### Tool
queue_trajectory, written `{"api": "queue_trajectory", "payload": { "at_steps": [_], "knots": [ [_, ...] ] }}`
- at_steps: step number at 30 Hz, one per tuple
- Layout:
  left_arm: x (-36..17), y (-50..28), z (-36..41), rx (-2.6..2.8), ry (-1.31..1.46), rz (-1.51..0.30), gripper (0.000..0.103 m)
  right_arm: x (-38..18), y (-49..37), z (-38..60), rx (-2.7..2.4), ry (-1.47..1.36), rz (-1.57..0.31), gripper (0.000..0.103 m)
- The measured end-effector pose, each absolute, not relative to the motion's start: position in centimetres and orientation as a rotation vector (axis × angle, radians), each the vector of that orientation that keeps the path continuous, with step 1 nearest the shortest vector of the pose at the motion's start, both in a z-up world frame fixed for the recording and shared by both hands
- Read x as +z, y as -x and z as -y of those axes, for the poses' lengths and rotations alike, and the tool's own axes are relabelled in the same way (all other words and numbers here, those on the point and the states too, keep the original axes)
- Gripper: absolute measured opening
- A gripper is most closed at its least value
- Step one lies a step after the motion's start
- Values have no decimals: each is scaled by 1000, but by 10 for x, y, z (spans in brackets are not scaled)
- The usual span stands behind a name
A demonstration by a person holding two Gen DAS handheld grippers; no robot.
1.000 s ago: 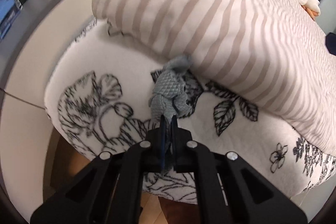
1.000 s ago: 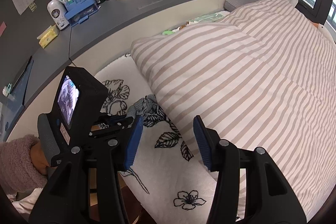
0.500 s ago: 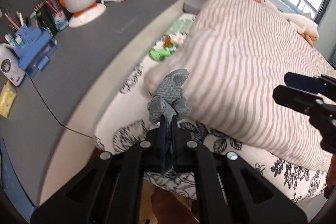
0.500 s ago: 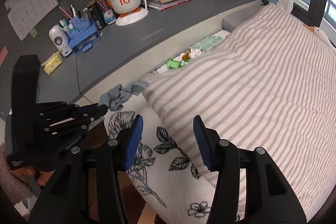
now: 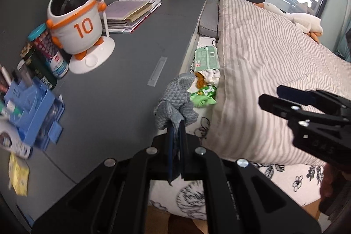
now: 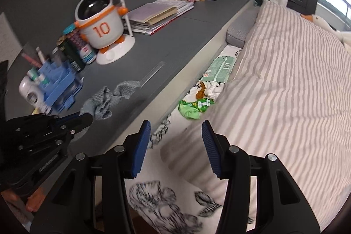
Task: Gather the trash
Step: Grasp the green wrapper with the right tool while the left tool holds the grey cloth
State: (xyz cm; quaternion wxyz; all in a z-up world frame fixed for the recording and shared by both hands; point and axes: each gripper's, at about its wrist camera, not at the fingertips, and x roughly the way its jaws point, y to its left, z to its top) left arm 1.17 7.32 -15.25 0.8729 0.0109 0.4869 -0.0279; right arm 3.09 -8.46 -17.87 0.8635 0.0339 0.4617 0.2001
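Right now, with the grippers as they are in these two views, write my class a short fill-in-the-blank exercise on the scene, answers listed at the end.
1. The left gripper is shut on a crumpled grey ____.
2. The right gripper holds ____ between its blue pads.
3. The white toy robot on the grey shelf bears the number ____.
4. The green wrapper lies between the shelf and the ____ duvet.

Answers: cloth; nothing; 10; striped
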Motion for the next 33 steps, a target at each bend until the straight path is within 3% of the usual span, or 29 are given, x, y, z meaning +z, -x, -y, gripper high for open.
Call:
{"api": "queue_trajectory", "payload": {
  "at_steps": [13, 29, 31, 33],
  "knots": [
    [-189, -78, -121, -167, -101, -992, 5, -270, -109, 30, 189, -92, -998, 48],
    [-209, -97, -134, -225, -79, -1005, 5, -343, -141, 13, 87, -117, -1093, 48],
    [-208, -97, -135, -230, -75, -1002, 5, -349, -143, 11, 82, -127, -1106, 44],
    [-206, -98, -136, -234, -74, -999, 5, -355, -144, 8, 85, -127, -1127, 31]
  ]
}}
